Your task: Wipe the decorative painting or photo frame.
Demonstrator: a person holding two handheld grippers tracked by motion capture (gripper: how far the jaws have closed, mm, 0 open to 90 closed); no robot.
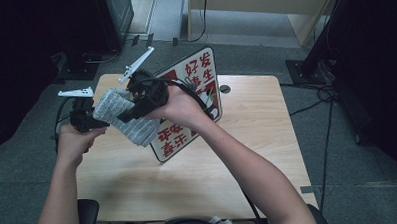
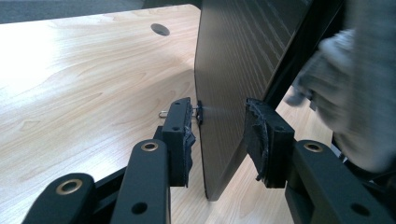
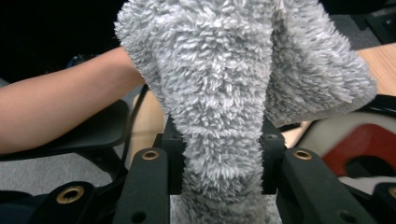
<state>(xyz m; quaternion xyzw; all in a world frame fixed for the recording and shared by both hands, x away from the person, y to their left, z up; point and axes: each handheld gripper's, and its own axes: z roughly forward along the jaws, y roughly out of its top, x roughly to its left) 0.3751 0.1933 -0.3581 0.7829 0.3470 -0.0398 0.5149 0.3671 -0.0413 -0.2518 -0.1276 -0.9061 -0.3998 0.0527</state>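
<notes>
From above I see my right hand-held gripper (image 1: 136, 101) clamped on a grey fluffy cloth (image 1: 124, 117), pressing it against the sign board (image 1: 186, 110) that stands tilted on the bench (image 1: 247, 135). In the right gripper view the cloth (image 3: 219, 93) is bunched tight between the jaws. My left hand-held gripper (image 2: 219, 135) straddles the board's lower edge (image 2: 233, 93), jaws set wide on either side, pads not touching it, so nothing holds it firmly. I judge that a harder wipe could tip the board or skid it along the bench. The loose cloth folds could also snag the left jaws.
</notes>
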